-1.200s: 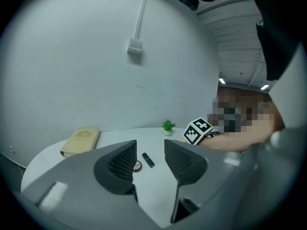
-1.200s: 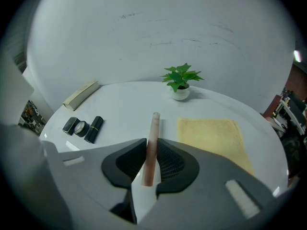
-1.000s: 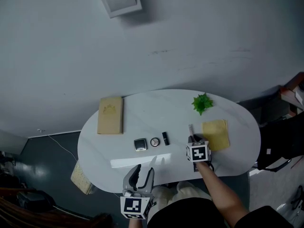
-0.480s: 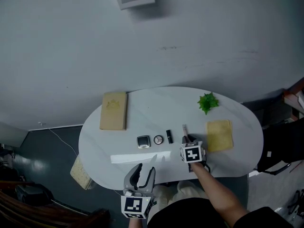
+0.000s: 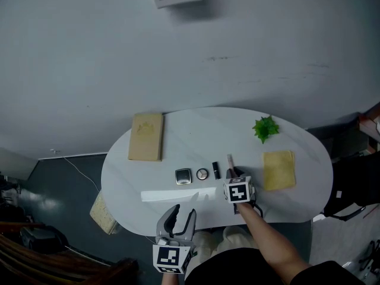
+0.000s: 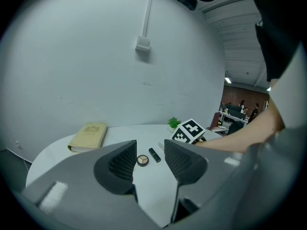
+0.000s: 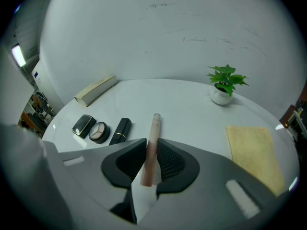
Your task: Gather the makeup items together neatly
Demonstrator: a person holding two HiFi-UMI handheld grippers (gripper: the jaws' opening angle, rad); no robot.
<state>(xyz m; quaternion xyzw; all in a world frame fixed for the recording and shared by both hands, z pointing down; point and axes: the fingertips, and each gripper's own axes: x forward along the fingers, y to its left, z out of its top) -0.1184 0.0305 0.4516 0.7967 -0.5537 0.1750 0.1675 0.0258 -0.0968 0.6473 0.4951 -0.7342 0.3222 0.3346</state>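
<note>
Three makeup items, a rectangular compact [image 7: 83, 125], a round compact [image 7: 99, 132] and a black lipstick [image 7: 120, 130], lie in a row on the white table [image 5: 190, 135]. Just right of them, your right gripper [image 7: 152, 150] clenches a slim pink tube [image 7: 155, 126]. Your left gripper [image 6: 149, 147] hovers at the near edge, jaws parted and empty.
</note>
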